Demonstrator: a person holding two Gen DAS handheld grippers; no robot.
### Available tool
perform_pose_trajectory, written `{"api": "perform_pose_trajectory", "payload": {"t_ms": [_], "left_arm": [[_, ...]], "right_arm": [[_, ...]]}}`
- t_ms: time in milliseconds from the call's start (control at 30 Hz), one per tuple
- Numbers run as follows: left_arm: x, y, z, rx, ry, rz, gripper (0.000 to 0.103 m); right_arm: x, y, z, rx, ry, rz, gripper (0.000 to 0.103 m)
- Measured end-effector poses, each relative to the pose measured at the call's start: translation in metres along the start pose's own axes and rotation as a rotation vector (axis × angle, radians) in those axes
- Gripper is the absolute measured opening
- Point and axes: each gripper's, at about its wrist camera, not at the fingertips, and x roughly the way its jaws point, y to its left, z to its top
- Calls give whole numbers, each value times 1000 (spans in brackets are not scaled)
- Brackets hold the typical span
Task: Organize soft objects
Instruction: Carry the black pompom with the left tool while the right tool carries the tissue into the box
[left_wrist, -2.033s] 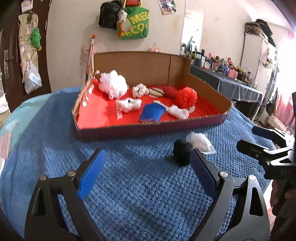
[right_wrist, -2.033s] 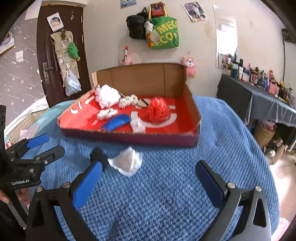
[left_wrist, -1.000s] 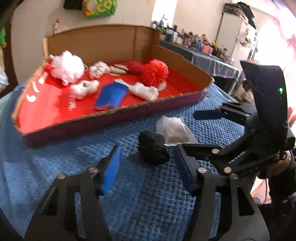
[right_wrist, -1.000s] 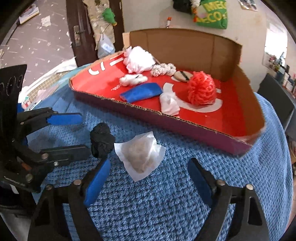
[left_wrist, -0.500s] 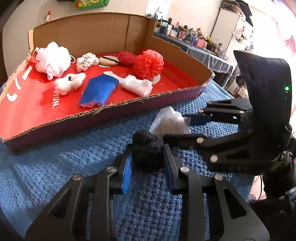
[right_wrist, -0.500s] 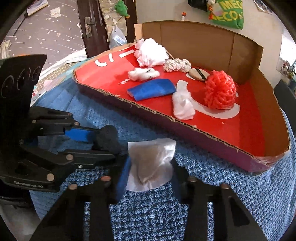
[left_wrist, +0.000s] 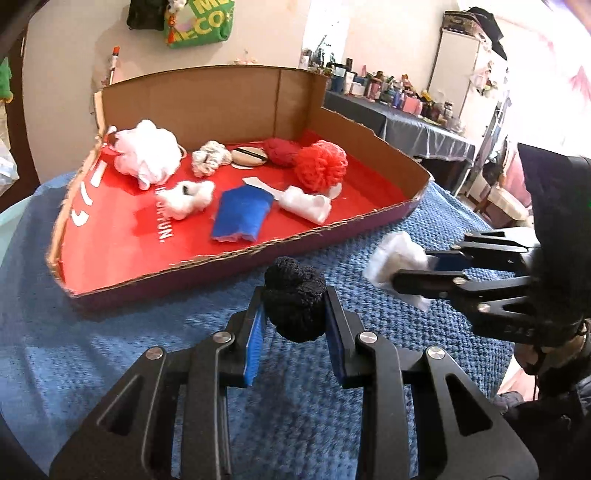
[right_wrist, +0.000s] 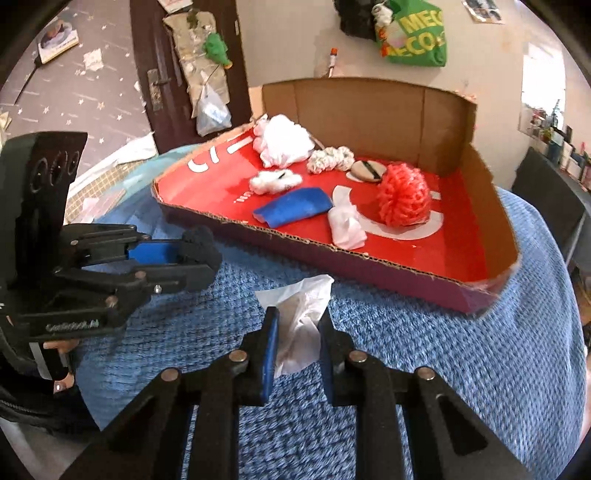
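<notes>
Both hand-held grippers had come down from a wide-spread hover and closed on the two loose pieces lying on the blue knitted blanket (left_wrist: 110, 369) in front of the cardboard tray (left_wrist: 236, 254). The left hand-held gripper (left_wrist: 294, 314) now pinched the black woolly ball (left_wrist: 294, 301) between its blue pads, while the right hand-held gripper (right_wrist: 297, 332), whose jaws had just been closing, squeezed the crumpled white tissue wad (right_wrist: 301, 314), and both pieces looked just clear of the blanket. To my eye the step was the carry into the tray, where a red pompom (left_wrist: 320, 165), a blue cloth (left_wrist: 242, 214) and several white puffs already lay. I'd have kept both grips firm but gentle, lifted clear of the tray's low front wall before moving over it, and aimed for bare red floor near the front left, since the tissue was held only by part of its bulk and could slip out.
</notes>
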Motion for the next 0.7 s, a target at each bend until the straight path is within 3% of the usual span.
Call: {"api": "perform_pose_trajectory", "payload": {"t_ms": [400, 700], "left_arm": [[-10, 13, -5, -20, -6, 18, 28], [-22, 22, 11, -18, -43, 35, 28]], "right_arm": [[-4, 2, -8, 39, 8, -15, 22], [-20, -8, 13, 42, -39, -62, 22]]}}
